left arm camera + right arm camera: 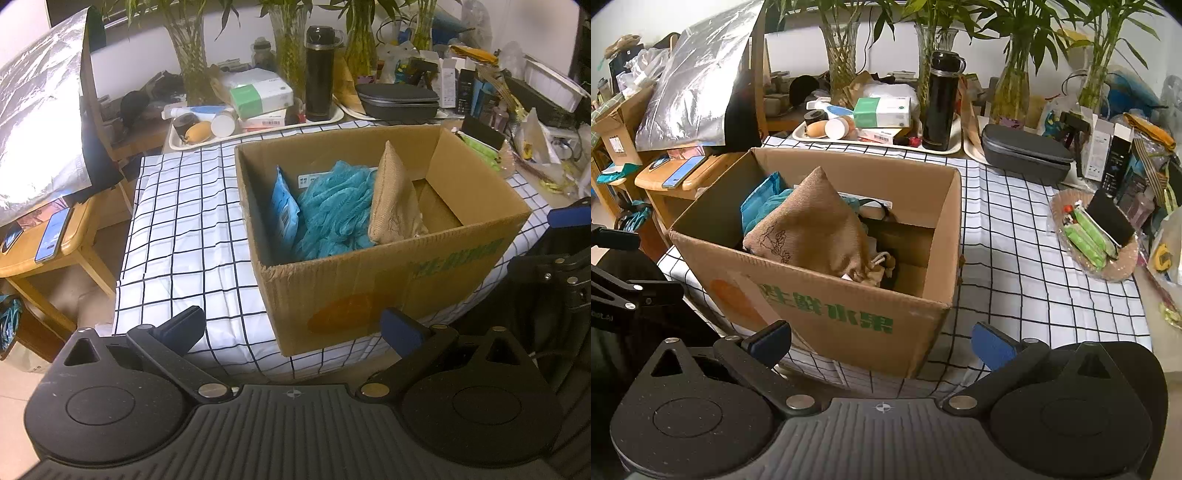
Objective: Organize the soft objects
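Currently both empty: left hand-held gripper (293,328) and right hand-held gripper (882,341) hover with jaws spread wide, just short of the cardboard box (849,314) on the checked counter (177,236). Inside the box: burlap drawstring pouch (816,229) leaning on blue mesh bath sponge (336,210), blue packet (282,206) upright at left wall

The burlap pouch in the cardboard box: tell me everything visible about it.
The burlap pouch is tan, coarse-woven cloth with a dark line drawing of a flowering sprig printed low on one face. Its gathered mouth with a pale drawstring points down toward the floor of the cardboard box; the opposite corner sticks up near rim height. It stands tilted, leaning against the blue mesh sponge. Neither gripper touches it.
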A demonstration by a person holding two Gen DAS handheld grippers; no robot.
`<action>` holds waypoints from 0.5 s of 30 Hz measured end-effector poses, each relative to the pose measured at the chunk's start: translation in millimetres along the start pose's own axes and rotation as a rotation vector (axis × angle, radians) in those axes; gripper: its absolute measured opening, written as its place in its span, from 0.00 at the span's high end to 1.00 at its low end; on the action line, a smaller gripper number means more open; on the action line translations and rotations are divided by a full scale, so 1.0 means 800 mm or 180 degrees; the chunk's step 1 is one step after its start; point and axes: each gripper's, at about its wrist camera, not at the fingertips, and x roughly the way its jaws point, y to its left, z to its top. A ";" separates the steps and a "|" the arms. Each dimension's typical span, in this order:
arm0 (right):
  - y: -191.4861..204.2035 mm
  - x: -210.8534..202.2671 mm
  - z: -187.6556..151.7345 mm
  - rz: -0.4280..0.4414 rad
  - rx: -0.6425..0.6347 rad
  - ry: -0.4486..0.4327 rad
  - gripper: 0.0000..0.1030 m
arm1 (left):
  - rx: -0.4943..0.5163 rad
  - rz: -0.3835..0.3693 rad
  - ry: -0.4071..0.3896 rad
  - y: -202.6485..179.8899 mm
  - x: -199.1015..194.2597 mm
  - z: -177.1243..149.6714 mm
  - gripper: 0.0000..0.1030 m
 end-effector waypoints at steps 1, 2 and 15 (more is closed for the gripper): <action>0.000 0.000 0.000 -0.0001 -0.0001 -0.0002 0.00 | -0.0002 0.0000 0.0002 0.000 0.000 0.000 0.00; 0.000 0.000 0.000 -0.0001 0.0000 -0.0003 0.00 | -0.0002 -0.0001 0.0001 0.000 0.000 0.000 0.00; -0.001 -0.001 0.000 -0.0012 0.0003 -0.0015 0.00 | -0.0037 0.0012 0.0021 0.001 0.002 0.001 0.00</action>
